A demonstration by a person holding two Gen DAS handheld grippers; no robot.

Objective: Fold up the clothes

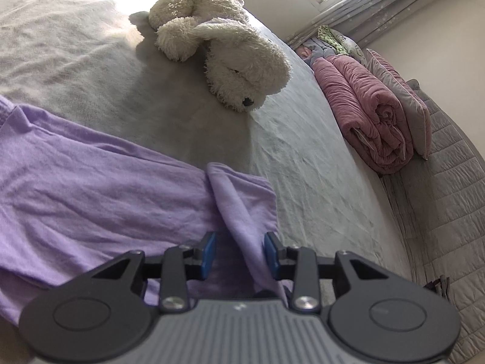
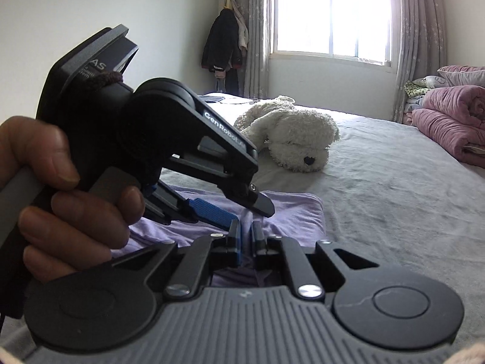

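Note:
A lilac garment (image 1: 91,188) lies spread on the grey bed (image 1: 303,163), with a raised fold (image 1: 239,212) running toward me. My left gripper (image 1: 240,253) is open, its blue pads on either side of that fold without pinching it. In the right wrist view my right gripper (image 2: 247,236) is shut on a pinch of the lilac garment (image 2: 291,212). The left gripper (image 2: 242,209), held in a hand (image 2: 60,200), hangs open just above and left of it, over the same cloth.
A white plush dog (image 1: 230,48) lies on the bed beyond the garment and also shows in the right wrist view (image 2: 291,139). A rolled pink quilt (image 1: 369,115) and pillows sit at the bed's right edge. A window (image 2: 330,12), curtains and hanging coats (image 2: 224,45) are behind.

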